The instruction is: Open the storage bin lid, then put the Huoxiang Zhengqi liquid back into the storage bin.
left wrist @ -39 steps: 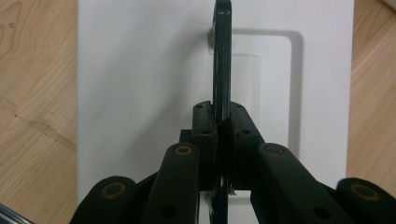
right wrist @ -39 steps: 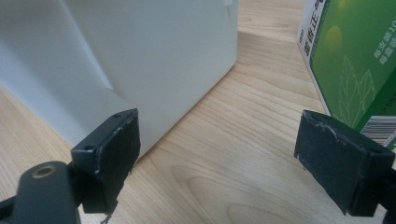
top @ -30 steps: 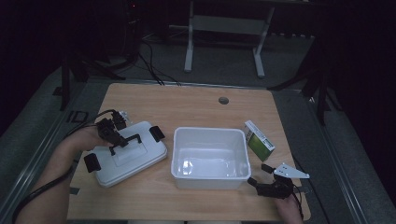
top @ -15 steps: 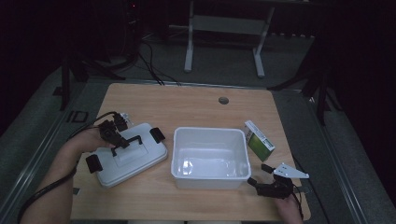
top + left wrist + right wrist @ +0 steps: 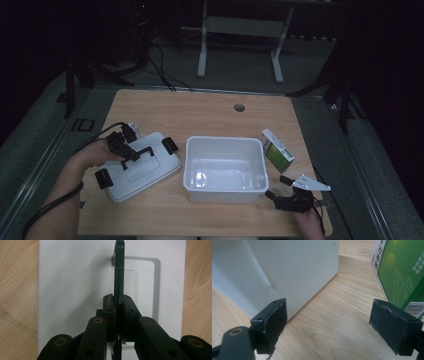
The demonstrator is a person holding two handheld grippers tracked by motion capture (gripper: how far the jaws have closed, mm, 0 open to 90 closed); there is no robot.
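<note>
The left hand-held gripper (image 5: 131,154) pinches the lid's handle (image 5: 119,272), likely to lift it; the right hand-held gripper (image 5: 278,188) waits wide beside the tub (image 5: 225,192).

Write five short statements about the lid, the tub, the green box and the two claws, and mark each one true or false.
1. The left claw is shut on the lid's handle. True.
2. The lid sits on the white tub. False: it lies on the table beside the tub.
3. The right claw is open. True.
4. The green box lies inside the tub. False: it stands outside, by the tub's right side.
5. The tub holds nothing. True.
</note>
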